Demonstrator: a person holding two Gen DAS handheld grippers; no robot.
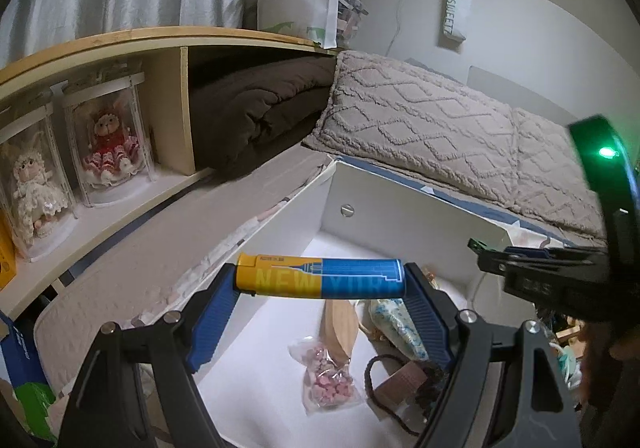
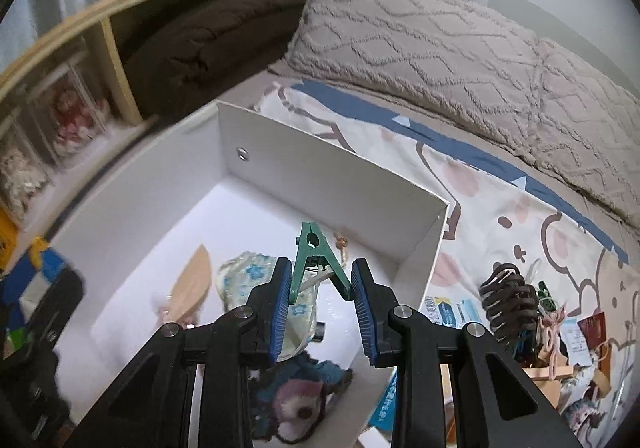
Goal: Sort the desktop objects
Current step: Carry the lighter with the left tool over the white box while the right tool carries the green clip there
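Observation:
My left gripper point(image 1: 320, 280) is shut on a yellow and blue "NEW YORK" lighter point(image 1: 320, 278), held crosswise above the open white box point(image 1: 280, 232). My right gripper point(image 2: 320, 284) is shut on a green clothes peg point(image 2: 314, 260), held over the same white box point(image 2: 320, 163). In the box lie a wooden leaf-shaped piece point(image 1: 339, 328), a bag of pink bits point(image 1: 326, 376), a blue-flowered pouch point(image 2: 244, 276) and a knitted plush point(image 2: 296, 404). The right gripper also shows at the right edge of the left wrist view point(image 1: 492, 258).
The box stands on a bed with a cartoon-print sheet point(image 2: 500, 199) and beige pillows point(image 2: 440, 39). A pile of small items with a dark hair claw point(image 2: 508, 300) lies right of the box. A shelf with dolls point(image 1: 108, 143) and a brown blanket point(image 1: 256, 107) stands to the left.

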